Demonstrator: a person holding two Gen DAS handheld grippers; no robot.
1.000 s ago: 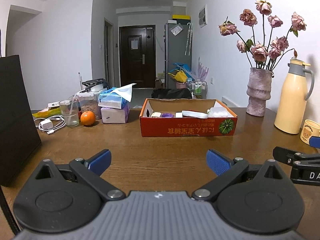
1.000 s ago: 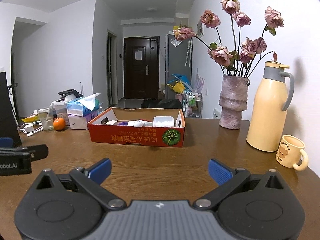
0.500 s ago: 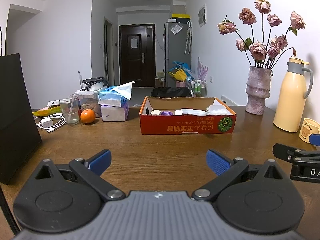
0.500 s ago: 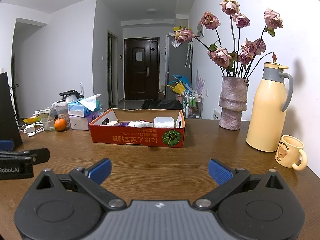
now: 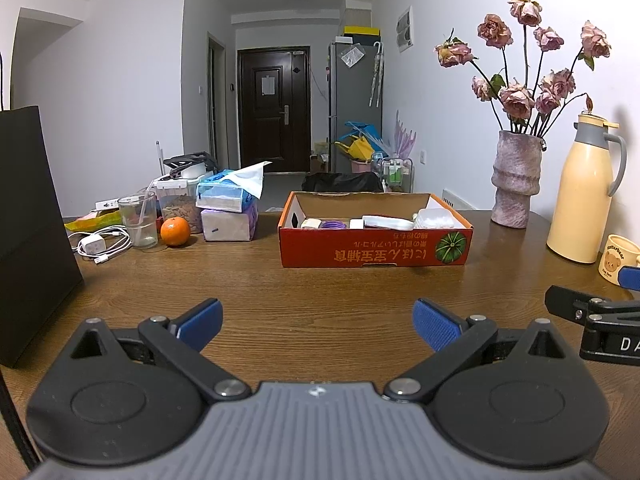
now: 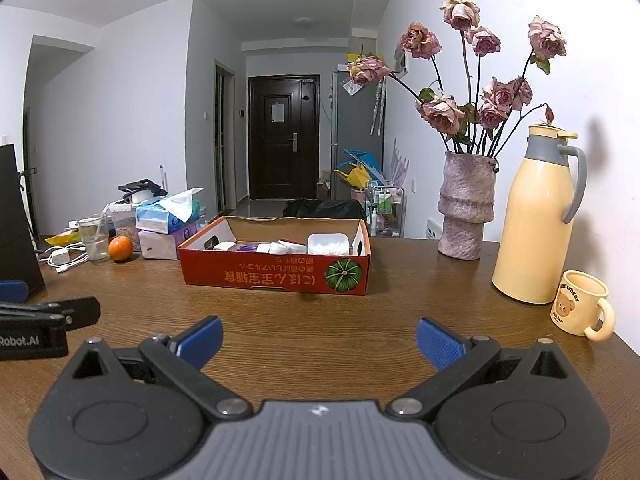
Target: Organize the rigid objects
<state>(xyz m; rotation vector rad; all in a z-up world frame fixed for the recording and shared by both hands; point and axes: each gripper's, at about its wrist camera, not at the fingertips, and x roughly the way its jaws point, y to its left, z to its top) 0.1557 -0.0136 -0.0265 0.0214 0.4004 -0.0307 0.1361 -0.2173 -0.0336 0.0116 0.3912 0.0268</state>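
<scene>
An orange cardboard box (image 5: 374,248) (image 6: 276,274) stands on the wooden table (image 5: 320,292), holding several small items: a white container (image 6: 328,243), a purple ring (image 5: 335,224), a white flat piece (image 5: 387,222). My left gripper (image 5: 317,323) hovers low over the table in front of the box, open and empty. My right gripper (image 6: 319,340) is beside it, also open and empty. Each gripper shows at the other view's edge.
At the right stand a vase of dried roses (image 6: 466,208), a yellow thermos (image 6: 538,220) and a bear mug (image 6: 580,303). At the left are an orange (image 5: 175,231), a glass (image 5: 138,220), tissue packs (image 5: 228,210), a charger with cable (image 5: 96,246) and a black box (image 5: 28,232).
Both grippers have drawn back slightly from the box and stay open. Nothing on the table has moved.
</scene>
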